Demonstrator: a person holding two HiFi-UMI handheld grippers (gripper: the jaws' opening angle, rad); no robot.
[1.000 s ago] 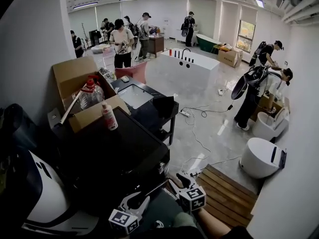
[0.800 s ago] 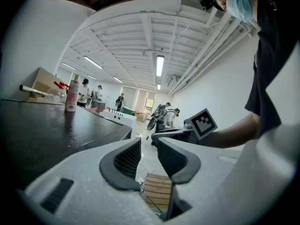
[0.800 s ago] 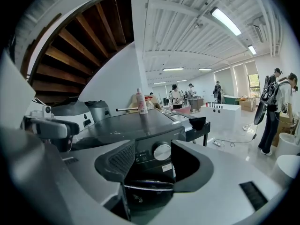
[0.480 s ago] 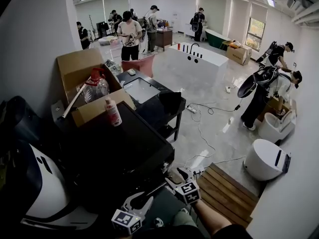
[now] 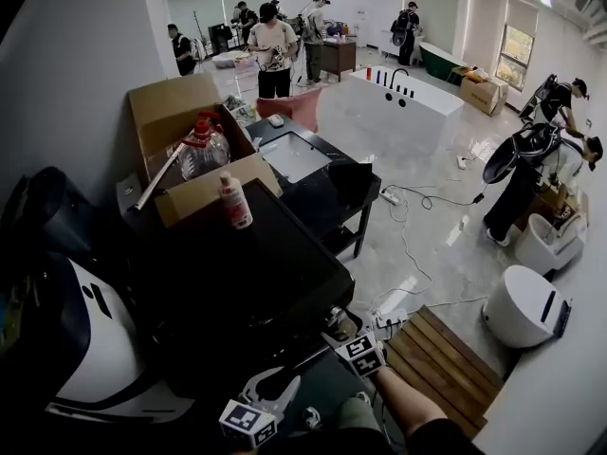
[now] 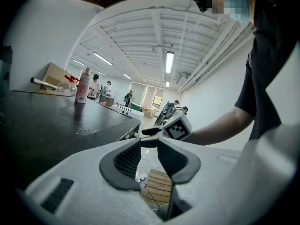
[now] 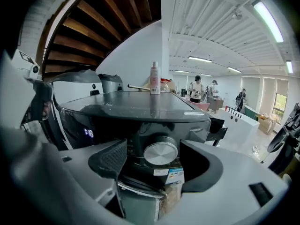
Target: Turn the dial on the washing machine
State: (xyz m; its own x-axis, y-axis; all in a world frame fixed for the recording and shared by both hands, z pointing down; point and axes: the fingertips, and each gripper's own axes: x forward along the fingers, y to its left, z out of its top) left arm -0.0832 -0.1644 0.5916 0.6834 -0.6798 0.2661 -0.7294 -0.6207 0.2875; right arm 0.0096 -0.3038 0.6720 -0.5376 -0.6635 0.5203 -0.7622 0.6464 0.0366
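The dark washing machine (image 5: pixel 237 273) fills the middle of the head view. Its silver dial (image 7: pixel 161 153) sits on the front panel, seen straight on in the right gripper view. My right gripper (image 7: pixel 152 157) faces the dial; its jaws have just been opening and now stand wide, with the dial in the gap and neither pad touching it. In the head view the right gripper (image 5: pixel 343 334) is at the machine's front right corner. My left gripper (image 5: pixel 275 391) hangs lower and to the left, open with nothing between its pads (image 6: pixel 125 159).
A pink-capped bottle (image 5: pixel 234 202) and an open cardboard box (image 5: pixel 185 131) stand on the machine's top. A white appliance (image 5: pixel 85 349) is at the left. A black table (image 5: pixel 322 173) stands behind, with a wooden platform (image 5: pixel 450 358) and a white toilet (image 5: pixel 526 306) at the right. Several people work at the back.
The head view has tipped further down. My right gripper has drawn closer to the machine's front corner. The left gripper has hardly shifted.
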